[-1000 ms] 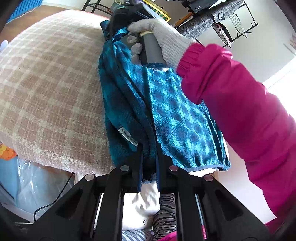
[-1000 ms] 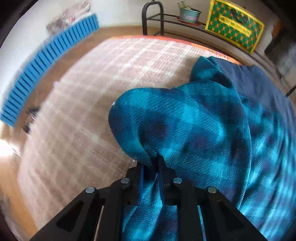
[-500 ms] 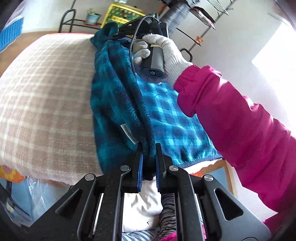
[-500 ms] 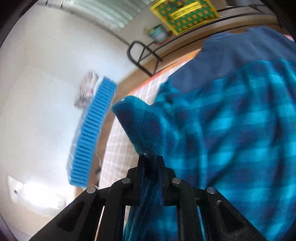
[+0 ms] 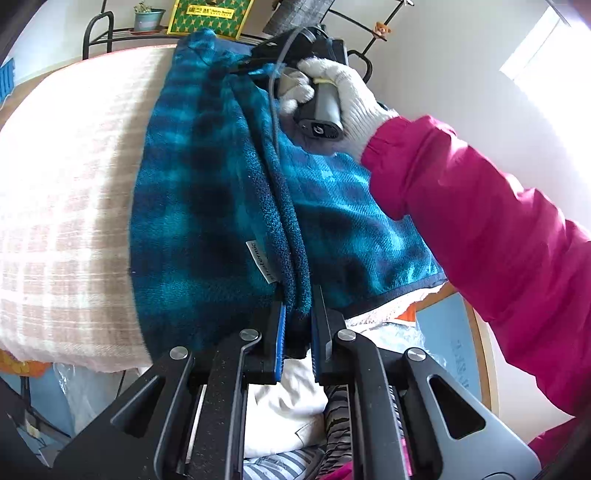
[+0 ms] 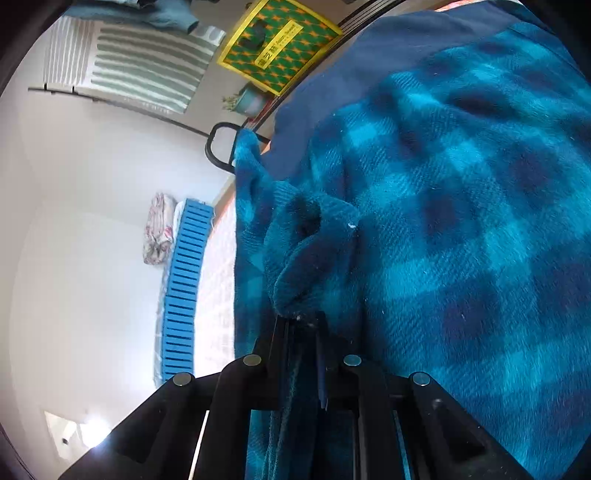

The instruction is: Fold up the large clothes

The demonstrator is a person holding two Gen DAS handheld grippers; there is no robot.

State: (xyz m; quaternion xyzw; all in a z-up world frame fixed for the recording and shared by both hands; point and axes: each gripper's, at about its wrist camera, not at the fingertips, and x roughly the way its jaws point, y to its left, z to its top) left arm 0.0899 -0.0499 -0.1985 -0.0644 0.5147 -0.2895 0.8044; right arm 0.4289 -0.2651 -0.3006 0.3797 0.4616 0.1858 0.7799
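Note:
A teal and navy plaid fleece garment (image 5: 207, 206) lies folded lengthwise on a beige checked table cover (image 5: 66, 184). My left gripper (image 5: 297, 314) is shut on its near hem, beside a white label (image 5: 260, 260). At the far end a white-gloved hand (image 5: 343, 92) in a pink sleeve holds the other gripper against the fleece. In the right wrist view the garment (image 6: 461, 221) fills the frame, and my right gripper (image 6: 301, 325) is shut on a bunched fold of it.
A metal rack (image 5: 99, 33) behind the table holds a potted plant (image 5: 147, 18) and a green-yellow box (image 5: 208, 16). White and striped clothes (image 5: 280, 413) lie below the near edge. A blue slatted panel (image 6: 184, 288) leans by the white wall.
The right gripper carried its fold of fleece across the garment toward the right and rolled. The left gripper shifted sideways with the hem, laying the folded layer over.

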